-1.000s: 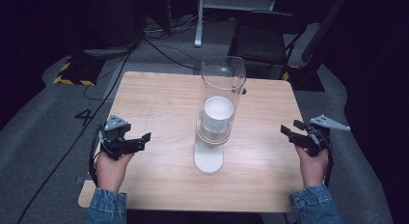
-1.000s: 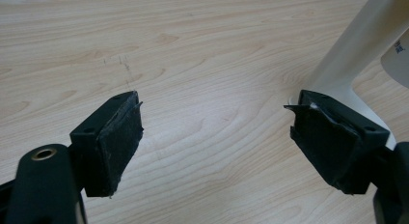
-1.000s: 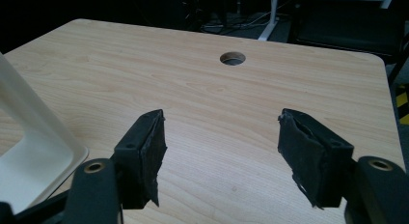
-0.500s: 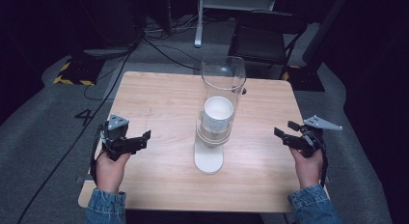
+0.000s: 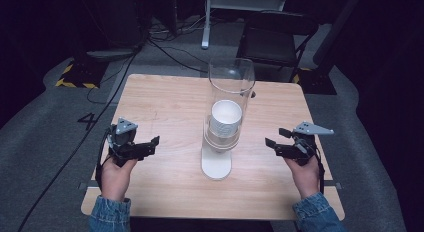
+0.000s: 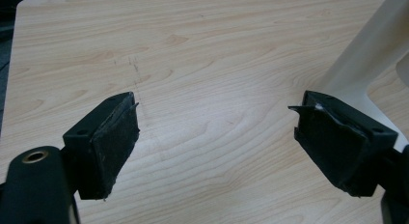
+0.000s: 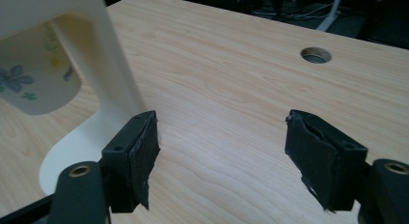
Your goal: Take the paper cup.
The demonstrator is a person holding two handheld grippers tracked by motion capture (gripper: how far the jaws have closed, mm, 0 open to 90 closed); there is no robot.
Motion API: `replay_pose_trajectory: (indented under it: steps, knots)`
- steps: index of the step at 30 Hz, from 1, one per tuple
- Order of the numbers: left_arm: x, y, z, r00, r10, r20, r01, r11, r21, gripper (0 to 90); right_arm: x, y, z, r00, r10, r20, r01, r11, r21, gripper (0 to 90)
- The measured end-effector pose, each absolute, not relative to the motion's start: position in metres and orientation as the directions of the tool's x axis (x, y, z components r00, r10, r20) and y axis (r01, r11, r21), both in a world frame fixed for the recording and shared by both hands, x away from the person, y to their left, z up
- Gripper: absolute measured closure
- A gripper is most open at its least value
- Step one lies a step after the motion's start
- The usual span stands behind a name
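Cup dispenser point(image 5: 223, 117): clear tube on a cream stand, upright mid-table point(image 5: 165, 99), base toward the person.
Paper cups point(image 5: 226, 119): stack inside the tube, flower print visible through the stand's opening; likely light, crush easily.
Grip: probably pinch the lowest cup's rim below the tube, gently; tube looks slick and tippy.
Left gripper point(image 5: 146, 147): left of dispenser, well apart, jaws spread, empty.
Right gripper point(image 5: 274, 141): right of dispenser, near, jaws spread, empty.

Both tongs, left point(image 5: 150, 144) and right point(image 5: 274, 141), gape empty.
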State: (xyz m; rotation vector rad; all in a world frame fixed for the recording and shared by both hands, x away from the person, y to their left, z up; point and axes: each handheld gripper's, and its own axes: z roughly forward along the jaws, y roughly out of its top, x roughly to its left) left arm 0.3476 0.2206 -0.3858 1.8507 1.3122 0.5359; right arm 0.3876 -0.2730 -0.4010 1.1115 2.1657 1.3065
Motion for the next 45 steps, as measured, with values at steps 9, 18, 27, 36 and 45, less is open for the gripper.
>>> replay_pose_trajectory:
  steps: [9, 18, 27, 36, 45]
  knots:
    - [0.348, 0.218, -0.387, 0.388, 0.917, -0.094, 0.588, -0.167, 0.791, 15.6, 0.379, -0.23, -0.403, -0.731, 0.68, 0.046, 0.384, 0.355, 0.853, 30.9]
    - [0.348, 0.216, -0.388, 0.388, 0.917, -0.093, 0.594, -0.172, 0.786, 15.6, 0.375, -0.196, -0.409, -0.808, 0.588, 0.047, 0.34, 0.399, 0.852, 22.6]
    - [0.349, 0.215, -0.39, 0.39, 0.916, -0.093, 0.598, -0.175, 0.782, 15.6, 0.379, -0.169, -0.419, -0.836, 0.542, 0.079, 0.326, 0.376, 0.867, 15.3]
    - [0.35, 0.215, -0.391, 0.393, 0.915, -0.095, 0.601, -0.177, 0.779, 15.6, 0.384, -0.148, -0.427, -0.843, 0.533, 0.07, 0.28, 0.324, 0.904, 18.3]
    - [0.35, 0.215, -0.393, 0.391, 0.915, -0.098, 0.605, -0.176, 0.776, 15.6, 0.386, -0.135, -0.433, -0.839, 0.543, 0.037, 0.237, 0.302, 0.923, 30.3]
